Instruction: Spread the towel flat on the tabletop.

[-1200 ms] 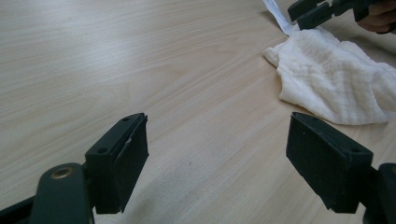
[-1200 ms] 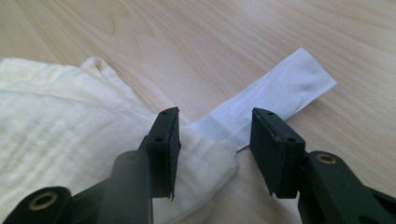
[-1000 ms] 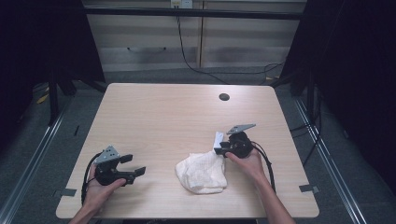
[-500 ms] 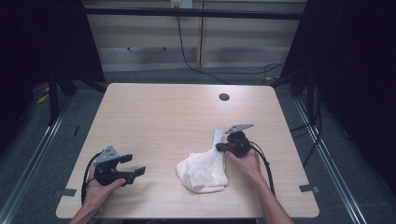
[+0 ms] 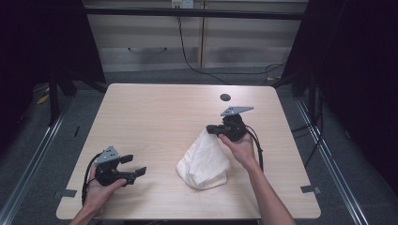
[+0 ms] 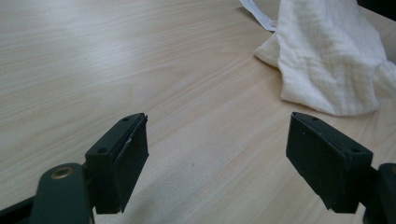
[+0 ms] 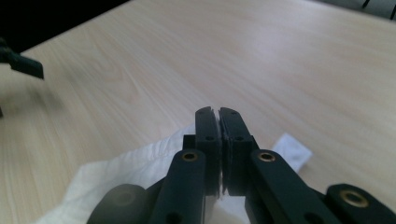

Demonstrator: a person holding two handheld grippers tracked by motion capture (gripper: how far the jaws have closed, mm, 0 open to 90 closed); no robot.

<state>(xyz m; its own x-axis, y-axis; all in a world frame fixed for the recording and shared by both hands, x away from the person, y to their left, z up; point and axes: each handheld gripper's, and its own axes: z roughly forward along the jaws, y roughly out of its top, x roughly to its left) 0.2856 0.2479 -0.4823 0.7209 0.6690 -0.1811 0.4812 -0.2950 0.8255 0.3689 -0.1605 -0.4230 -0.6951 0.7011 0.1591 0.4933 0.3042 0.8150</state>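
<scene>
On the light wooden desk (image 5: 155,122), right of centre, a white cloth (image 5: 204,161) is pinched at its top corner by the right gripper (image 5: 210,130), whose fingers have just closed tight on the fabric, so the cloth hangs from them in a cone with its lower folds resting on the desk. Near the front left corner, the left gripper (image 5: 133,165) sits low over bare wood with its fingers (image 6: 122,158) spread wide and nothing between them, well apart from the cloth.

Bare tabletop (image 5: 155,117) lies between the grippers; white cloth (image 5: 205,161) blocks centre-right.
</scene>
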